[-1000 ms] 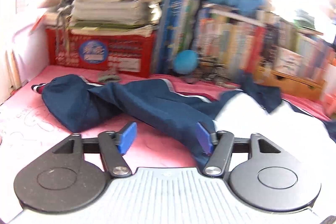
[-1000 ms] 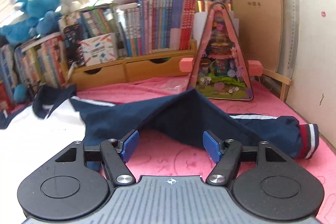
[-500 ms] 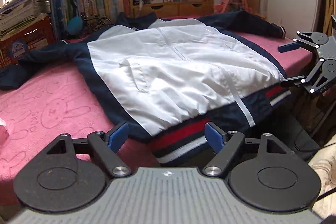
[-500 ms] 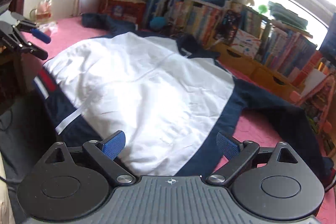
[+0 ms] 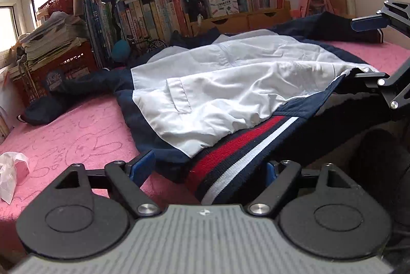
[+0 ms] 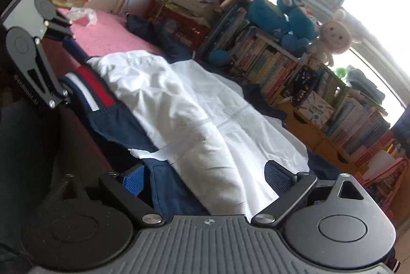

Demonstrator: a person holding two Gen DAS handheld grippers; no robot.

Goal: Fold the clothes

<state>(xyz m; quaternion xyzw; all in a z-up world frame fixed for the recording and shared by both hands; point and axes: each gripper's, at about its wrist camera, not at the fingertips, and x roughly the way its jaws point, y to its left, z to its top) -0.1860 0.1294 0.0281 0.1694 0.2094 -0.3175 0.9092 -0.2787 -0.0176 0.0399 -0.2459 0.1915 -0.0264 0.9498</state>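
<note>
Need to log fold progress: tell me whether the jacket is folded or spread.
Spread. The jacket lies flat on the pink bedspread, one navy sleeve stretched out sideways.

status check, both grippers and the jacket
Left gripper open at the striped hem. Right gripper open at the jacket edge. Jacket spread flat, unfolded. Nothing blocking.

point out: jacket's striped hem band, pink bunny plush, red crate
striped hem band [image 5: 238,156]: left wrist view, on the red stripe.
pink bunny plush [image 6: 333,36]: right wrist view, on its face.
red crate [image 5: 71,61]: left wrist view, on its front lattice wall.
</note>
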